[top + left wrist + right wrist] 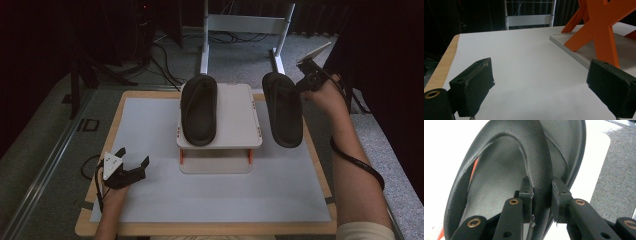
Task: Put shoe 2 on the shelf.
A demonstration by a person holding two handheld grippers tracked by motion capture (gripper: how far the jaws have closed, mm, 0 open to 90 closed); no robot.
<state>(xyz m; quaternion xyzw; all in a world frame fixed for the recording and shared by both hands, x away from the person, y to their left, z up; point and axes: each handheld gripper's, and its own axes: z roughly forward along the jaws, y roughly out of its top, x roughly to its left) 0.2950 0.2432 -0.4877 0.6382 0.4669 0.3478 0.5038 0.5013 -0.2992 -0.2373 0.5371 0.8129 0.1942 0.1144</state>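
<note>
Two black slippers are in view. One slipper (199,109) lies flat on the top of a small white rack (237,125) with orange legs (601,32). The other slipper (283,110) hangs in the air to the right of the rack, toe end toward me, with my right gripper (306,84) shut on its strap (541,195); both pads pinch the strap's edge. My left gripper (134,161) rests on the white mat at the front left, its jaws wide open with nothing between them (539,90).
The rack's white base board (571,50) sits on a white mat (150,200) that covers a wooden table (100,150). A white frame stand (245,25) and cables lie on the grey floor behind the table.
</note>
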